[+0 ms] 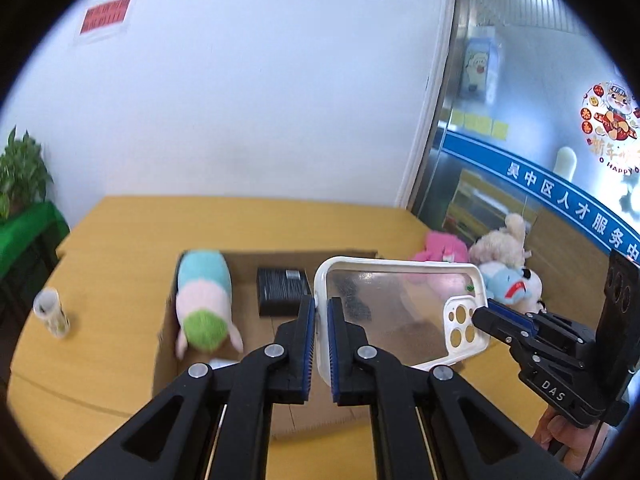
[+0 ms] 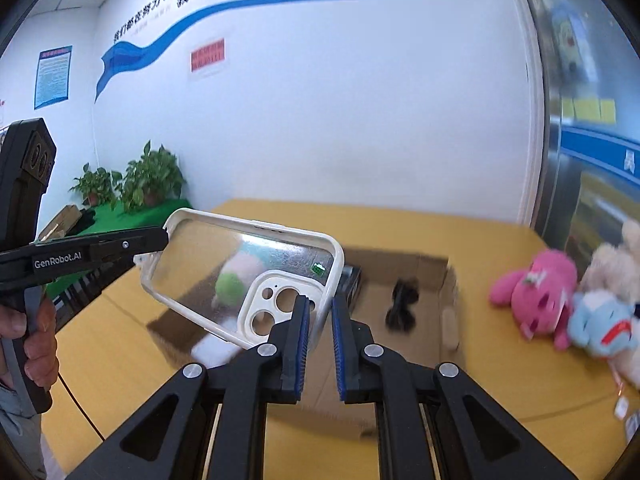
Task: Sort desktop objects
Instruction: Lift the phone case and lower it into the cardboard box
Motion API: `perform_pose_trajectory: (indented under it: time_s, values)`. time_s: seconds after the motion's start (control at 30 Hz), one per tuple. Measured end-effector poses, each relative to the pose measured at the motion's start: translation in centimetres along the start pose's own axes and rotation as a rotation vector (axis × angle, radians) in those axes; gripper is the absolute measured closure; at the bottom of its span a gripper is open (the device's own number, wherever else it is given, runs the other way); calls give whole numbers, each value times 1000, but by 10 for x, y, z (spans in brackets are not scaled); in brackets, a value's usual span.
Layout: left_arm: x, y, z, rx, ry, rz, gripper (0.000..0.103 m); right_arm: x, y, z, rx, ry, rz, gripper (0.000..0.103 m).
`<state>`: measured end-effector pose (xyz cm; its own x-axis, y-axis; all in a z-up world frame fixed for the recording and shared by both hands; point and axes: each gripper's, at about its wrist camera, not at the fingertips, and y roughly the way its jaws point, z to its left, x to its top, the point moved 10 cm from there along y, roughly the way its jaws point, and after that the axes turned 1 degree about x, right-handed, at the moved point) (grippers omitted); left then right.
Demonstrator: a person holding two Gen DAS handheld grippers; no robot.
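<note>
The left gripper (image 1: 319, 312) is clamped on the plain end rim of a clear phone case (image 1: 400, 312), while the right gripper (image 2: 320, 312) pinches the opposite end beside the camera cutout, so the case hangs between them, its long axis running from one claw to the other. It is held up over the open cardboard box (image 1: 280, 264), which already contains a pastel plush toy (image 1: 205, 304) and a black box (image 1: 282, 290); the drop lies straight below, neither hand nearer

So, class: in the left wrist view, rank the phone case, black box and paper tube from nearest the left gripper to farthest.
1. Phone case, gripped at its left rim.
2. Black box, just beyond, inside the carton.
3. Paper tube, far left on the table.
</note>
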<state>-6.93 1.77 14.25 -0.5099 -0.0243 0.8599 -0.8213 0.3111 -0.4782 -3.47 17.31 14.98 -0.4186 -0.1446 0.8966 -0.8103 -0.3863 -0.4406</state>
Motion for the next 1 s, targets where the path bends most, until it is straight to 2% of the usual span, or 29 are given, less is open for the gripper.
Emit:
perform_pose_trajectory:
  time_s: [0.1, 0.2, 0.27, 0.37, 0.47, 0.67, 0.83, 1.0]
  values:
    - [31, 5, -1, 21, 27, -32, 98, 37, 3, -5, -1, -10, -40, 93]
    - [54, 25, 2, 60, 62, -29, 98, 63, 25, -14, 3, -19, -29, 93]
    - [63, 48, 7, 77, 75, -1, 98, 69, 43, -19, 4, -16, -6, 93]
    - [58, 98, 22, 76, 51, 104, 98, 71, 80, -38, 3, -2, 52, 93]
    - [37, 139, 34, 72, 15, 205, 98, 52, 130, -57, 15, 32, 163, 93]
    - [-29, 210, 56, 124, -10, 407, 98, -22, 217, -78, 29, 78, 386, 93]
    - [-77, 250, 67, 163, -6, 560, 98, -70, 257, -88, 42, 143, 503, 93]
    - [-106, 270, 76, 202, -1, 657, 98, -111, 284, -86, 53, 139, 650, 93]
